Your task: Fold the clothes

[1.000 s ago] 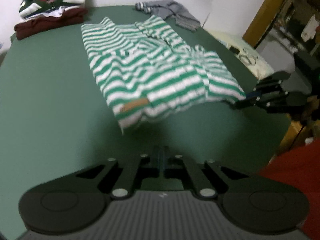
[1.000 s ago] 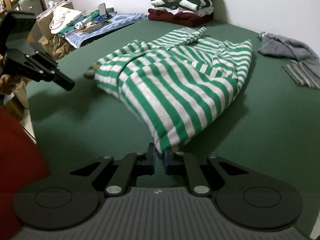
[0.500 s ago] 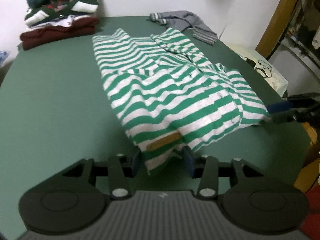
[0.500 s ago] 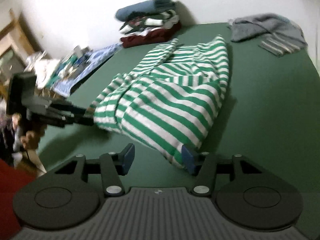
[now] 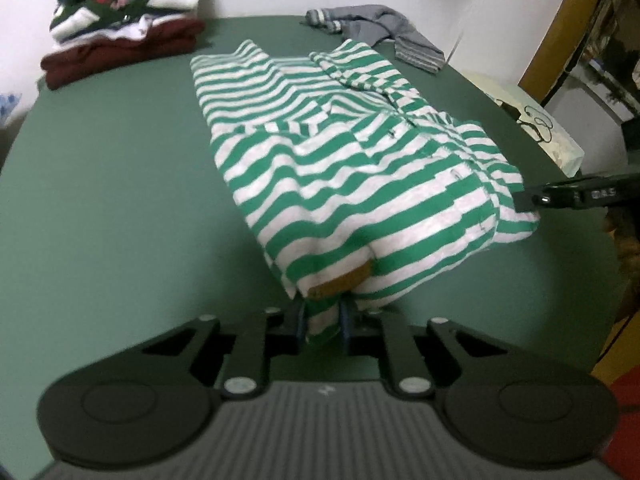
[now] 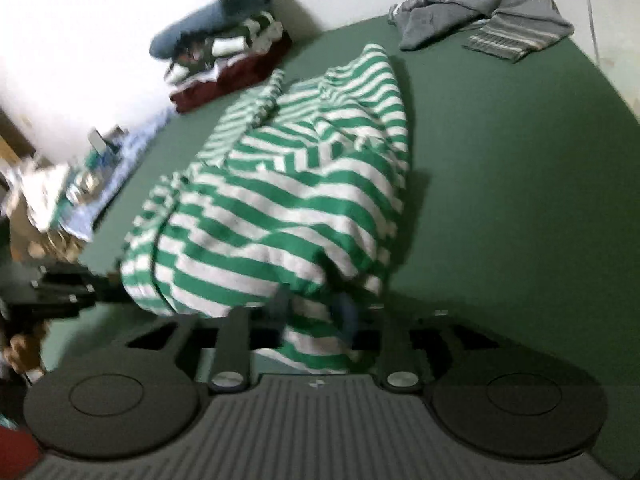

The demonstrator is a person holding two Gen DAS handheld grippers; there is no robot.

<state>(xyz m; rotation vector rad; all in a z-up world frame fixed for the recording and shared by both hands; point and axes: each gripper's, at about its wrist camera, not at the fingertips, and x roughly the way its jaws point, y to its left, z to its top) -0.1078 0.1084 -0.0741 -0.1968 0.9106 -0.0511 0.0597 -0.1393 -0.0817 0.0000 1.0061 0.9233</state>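
A green-and-white striped shirt (image 5: 340, 168) lies partly folded on the green table (image 5: 100, 200), with a brown label (image 5: 340, 282) at its near edge. My left gripper (image 5: 322, 318) is shut on that near edge just below the label. In the left wrist view the right gripper (image 5: 532, 200) meets the shirt's right corner. The right wrist view is blurred; there the shirt (image 6: 288, 208) bunches up, and my right gripper (image 6: 312, 312) is shut on a fold of it. The left gripper (image 6: 100, 292) shows at the shirt's left corner.
A stack of folded clothes (image 5: 120, 32) stands at the table's far left by the wall. A crumpled grey garment (image 5: 380, 28) lies at the far edge. Cluttered boxes and bags (image 6: 72, 192) sit beyond the table's left side, and a white object with a cable (image 5: 536, 124) beyond its right.
Half a second ago both grippers stood open around the shirt's near edge. Both have now shut on it, and the near part of the shirt has bunched and lifted.
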